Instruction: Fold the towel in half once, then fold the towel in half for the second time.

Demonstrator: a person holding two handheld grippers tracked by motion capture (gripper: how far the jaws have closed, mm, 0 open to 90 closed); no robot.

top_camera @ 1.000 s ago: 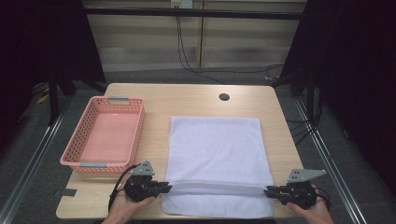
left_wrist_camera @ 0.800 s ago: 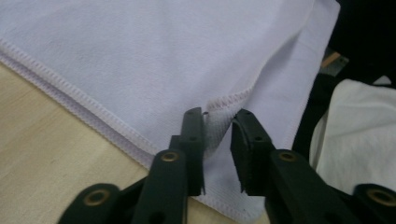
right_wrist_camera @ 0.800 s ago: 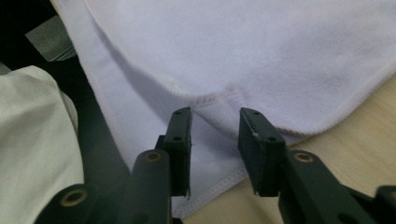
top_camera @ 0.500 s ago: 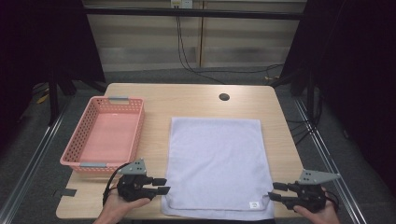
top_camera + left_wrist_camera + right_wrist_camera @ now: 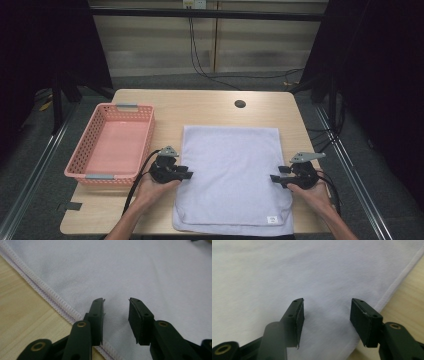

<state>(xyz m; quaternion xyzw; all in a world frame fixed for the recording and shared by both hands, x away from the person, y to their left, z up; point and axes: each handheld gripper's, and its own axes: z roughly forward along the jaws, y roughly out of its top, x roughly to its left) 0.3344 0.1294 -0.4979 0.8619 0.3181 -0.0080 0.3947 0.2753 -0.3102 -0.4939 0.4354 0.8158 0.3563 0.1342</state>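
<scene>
A pale lilac towel (image 5: 232,170) lies folded flat on the wooden table (image 5: 200,105), with a small white label (image 5: 272,219) near its front right corner. My left gripper (image 5: 189,174) sits at the towel's left edge, about halfway along it. In the left gripper view the gripper (image 5: 116,302) is open just above the towel (image 5: 140,270), past its stitched hem, its jaws having just been opening with nothing between them. My right gripper (image 5: 274,178) mirrors it at the right edge. In the right gripper view the gripper (image 5: 327,302) is open over the towel (image 5: 287,270); its jaws have just been opening, empty.
An empty pink plastic basket (image 5: 112,142) stands on the table's left side, close to my left hand. A dark round hole (image 5: 240,104) sits in the tabletop behind the towel. Bare wood (image 5: 409,302) runs along the towel's right hem. Cables trail from both grippers.
Both grippers let go of the towel's front fold, which dropped flat. They then moved away from the front edge to the middle of the towel's side edges, jaws wider than before.
</scene>
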